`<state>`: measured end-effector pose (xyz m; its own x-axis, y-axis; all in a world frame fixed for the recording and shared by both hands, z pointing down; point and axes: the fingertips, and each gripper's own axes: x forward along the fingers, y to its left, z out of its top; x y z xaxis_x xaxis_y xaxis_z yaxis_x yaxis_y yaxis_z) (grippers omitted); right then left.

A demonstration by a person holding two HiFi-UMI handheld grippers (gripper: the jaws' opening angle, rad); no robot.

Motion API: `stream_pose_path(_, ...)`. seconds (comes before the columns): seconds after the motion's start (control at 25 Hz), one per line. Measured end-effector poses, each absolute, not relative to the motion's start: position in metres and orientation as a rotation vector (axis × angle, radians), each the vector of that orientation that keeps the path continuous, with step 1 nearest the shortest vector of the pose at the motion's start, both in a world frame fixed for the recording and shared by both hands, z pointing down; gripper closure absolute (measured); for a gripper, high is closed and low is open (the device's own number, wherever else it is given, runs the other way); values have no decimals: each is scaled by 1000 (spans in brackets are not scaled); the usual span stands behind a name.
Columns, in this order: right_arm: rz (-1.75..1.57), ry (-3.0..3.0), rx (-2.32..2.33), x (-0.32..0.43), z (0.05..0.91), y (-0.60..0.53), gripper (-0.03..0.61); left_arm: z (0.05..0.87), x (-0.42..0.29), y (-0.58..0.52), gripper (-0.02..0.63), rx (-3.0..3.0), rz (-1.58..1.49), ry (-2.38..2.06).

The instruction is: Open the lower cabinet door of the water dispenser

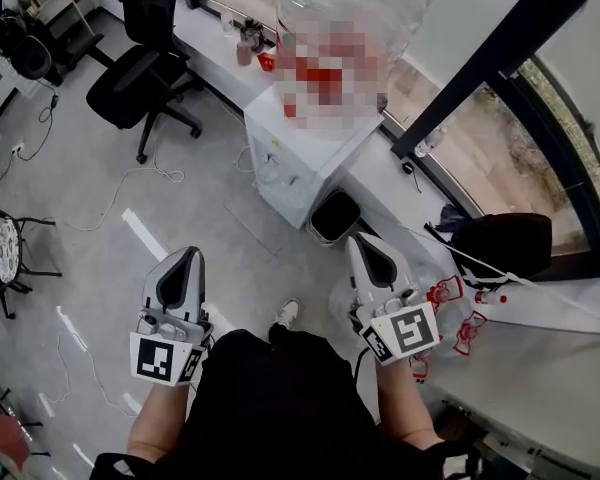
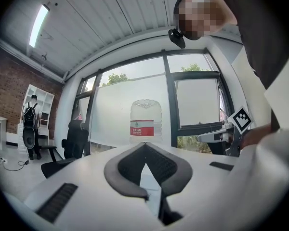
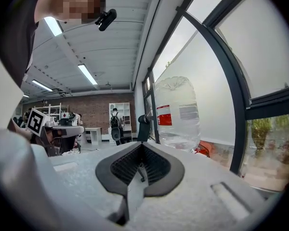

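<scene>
The white water dispenser (image 1: 302,158) stands against the window ledge with a big clear bottle (image 1: 352,8) on top. Its front faces the floor side; I cannot make out the lower door's edges from here. My left gripper (image 1: 192,255) and right gripper (image 1: 361,240) are held out side by side, well short of the dispenser, both shut with nothing in them. In the left gripper view the bottle (image 2: 145,121) rises above the shut left gripper (image 2: 144,145). The right gripper view shows the bottle (image 3: 177,110) beyond the shut right gripper (image 3: 141,145).
A black bin (image 1: 335,216) sits on the floor just right of the dispenser. A black office chair (image 1: 135,73) is at the far left, a black bag (image 1: 500,244) on the ledge at right. Cables trail over the floor. A person with a backpack (image 2: 30,124) stands far off.
</scene>
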<state>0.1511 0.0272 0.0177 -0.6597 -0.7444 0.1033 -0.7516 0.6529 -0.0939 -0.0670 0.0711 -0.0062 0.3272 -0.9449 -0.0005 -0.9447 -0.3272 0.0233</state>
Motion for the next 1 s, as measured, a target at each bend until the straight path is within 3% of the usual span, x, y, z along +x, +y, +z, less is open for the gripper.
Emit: stream_pose_path(1.0, 194, -2588, 1528, 105, 25, -32, 574, 3, -102, -43, 606, 2766, -42, -1457)
